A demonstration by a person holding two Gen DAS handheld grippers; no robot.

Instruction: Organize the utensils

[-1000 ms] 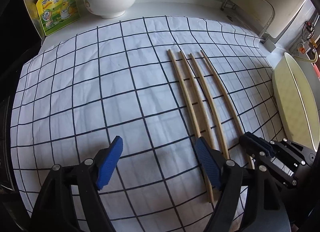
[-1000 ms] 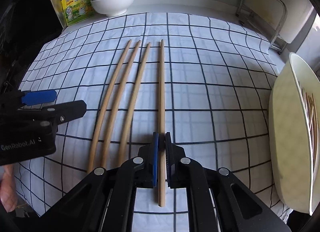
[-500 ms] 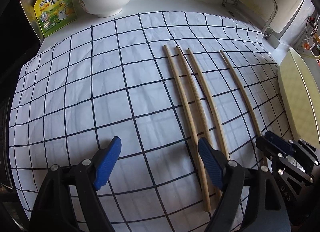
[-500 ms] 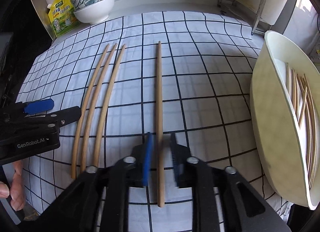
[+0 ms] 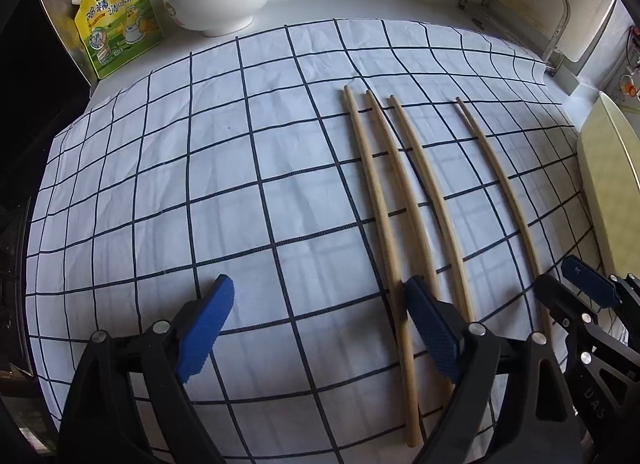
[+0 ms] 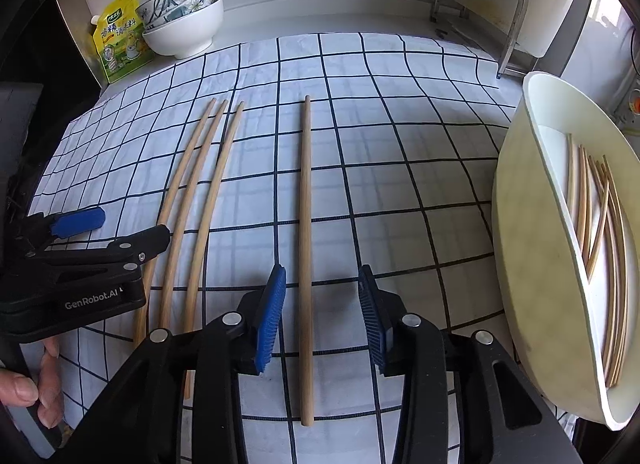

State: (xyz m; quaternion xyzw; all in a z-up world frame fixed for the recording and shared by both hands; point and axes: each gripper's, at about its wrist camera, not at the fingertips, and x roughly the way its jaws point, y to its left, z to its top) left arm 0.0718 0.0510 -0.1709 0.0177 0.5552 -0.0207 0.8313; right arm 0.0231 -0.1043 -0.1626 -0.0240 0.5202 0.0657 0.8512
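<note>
The right gripper (image 6: 320, 314) stands with its blue pads spread wide on either side of a single wooden chopstick (image 6: 306, 248), which lies free on the checked cloth (image 6: 400, 192) — touching neither pad. Toward nine o'clock from it in the right wrist view, three more chopsticks (image 6: 192, 208) lie side by side, and the left gripper (image 5: 316, 328) is just beside their near ends, its jaws wide apart and holding nothing. At three o'clock a cream tub (image 6: 532, 248) holds a bundle of chopsticks (image 6: 600, 232). At eleven o'clock stand stacked bowls (image 6: 184, 24) and a yellow seasoning pouch (image 6: 120, 40).
</note>
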